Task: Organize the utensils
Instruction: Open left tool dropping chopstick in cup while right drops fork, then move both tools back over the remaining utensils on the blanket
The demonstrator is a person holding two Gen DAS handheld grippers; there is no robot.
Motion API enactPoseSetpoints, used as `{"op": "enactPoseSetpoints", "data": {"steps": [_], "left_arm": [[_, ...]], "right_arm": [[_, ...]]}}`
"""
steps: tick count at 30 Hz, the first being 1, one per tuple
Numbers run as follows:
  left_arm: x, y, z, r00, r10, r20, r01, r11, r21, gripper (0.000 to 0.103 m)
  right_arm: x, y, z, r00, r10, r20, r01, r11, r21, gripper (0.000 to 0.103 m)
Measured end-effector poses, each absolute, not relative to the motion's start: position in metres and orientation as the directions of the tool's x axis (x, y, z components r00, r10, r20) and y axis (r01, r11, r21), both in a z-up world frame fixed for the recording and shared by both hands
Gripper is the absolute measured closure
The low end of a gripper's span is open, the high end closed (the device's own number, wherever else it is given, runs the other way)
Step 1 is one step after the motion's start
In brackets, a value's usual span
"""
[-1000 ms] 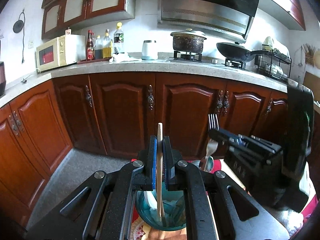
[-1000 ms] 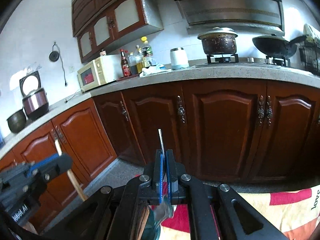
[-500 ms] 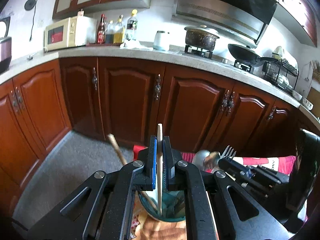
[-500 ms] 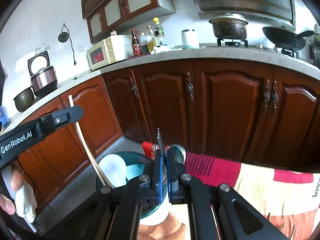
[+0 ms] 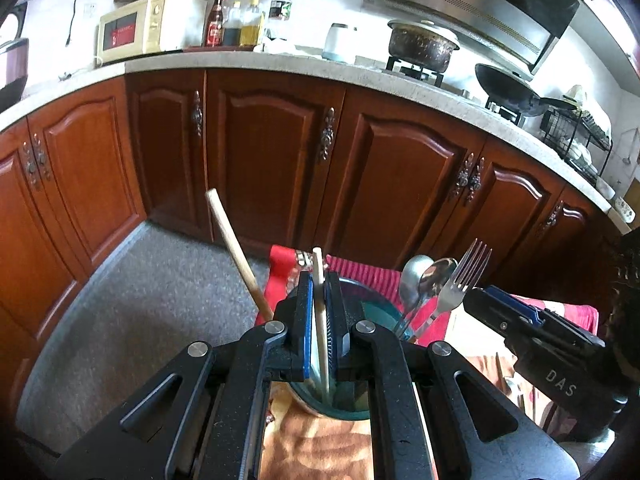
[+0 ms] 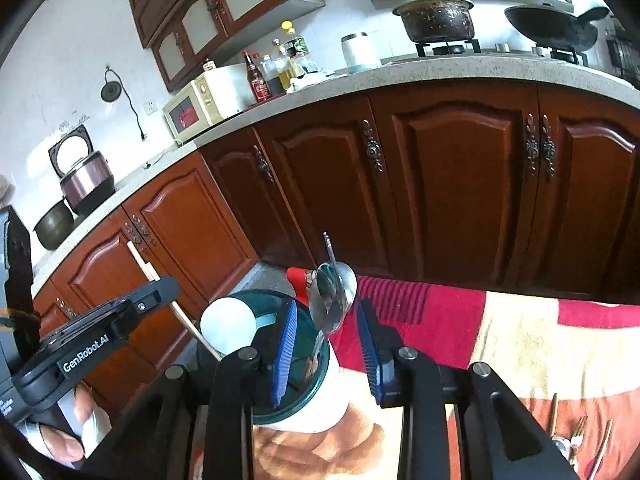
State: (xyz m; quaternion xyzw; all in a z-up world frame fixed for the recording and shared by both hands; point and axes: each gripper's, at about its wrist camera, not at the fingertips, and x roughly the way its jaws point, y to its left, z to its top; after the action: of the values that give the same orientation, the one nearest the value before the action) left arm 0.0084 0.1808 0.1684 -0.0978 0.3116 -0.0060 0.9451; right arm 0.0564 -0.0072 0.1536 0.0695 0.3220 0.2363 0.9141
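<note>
Left gripper was seen clamped on pale stick at lower centre of left view, stick reaching into teal cup. Right gripper was held with jaws apart around cup rim; spoons and fork were stood in cup.

Both wrist cameras sit low and close behind their fingers, facing the far cabinets and counter. Both views share the near green cup; the right view looks from further right.
</note>
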Motion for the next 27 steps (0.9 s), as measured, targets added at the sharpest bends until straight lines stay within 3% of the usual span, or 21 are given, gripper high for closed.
{"op": "enactPoseSetpoints", "data": {"steps": [3, 7, 11, 27], "left_arm": [[0.01, 0.18, 0.166, 0.79, -0.061, -0.61, -0.068, 0.98, -0.185, 0.093], [0.007, 0.179, 0.165, 0.792, -0.046, -0.609, -0.08, 0.981, -0.178, 0.066], [0.001, 0.177, 0.166, 0.792, -0.03, -0.61, -0.093, 0.981, -0.168, 0.052], [-0.036, 0.136, 0.172, 0.776, -0.081, -0.625, -0.038, 0.984, -0.175, 0.05]], "right_arm": [[0.053, -0.008, 0.155, 0.676, 0.483, -0.556, -0.393, 0.875, 0.283, 0.073], [0.05, -0.009, 0.157, 0.671, 0.483, -0.563, -0.399, 0.875, 0.276, 0.072], [0.041, -0.009, 0.157, 0.669, 0.479, -0.568, -0.408, 0.876, 0.258, 0.07], [0.007, -0.049, 0.131, 0.669, 0.378, -0.64, -0.336, 0.922, 0.193, 0.067]]}}
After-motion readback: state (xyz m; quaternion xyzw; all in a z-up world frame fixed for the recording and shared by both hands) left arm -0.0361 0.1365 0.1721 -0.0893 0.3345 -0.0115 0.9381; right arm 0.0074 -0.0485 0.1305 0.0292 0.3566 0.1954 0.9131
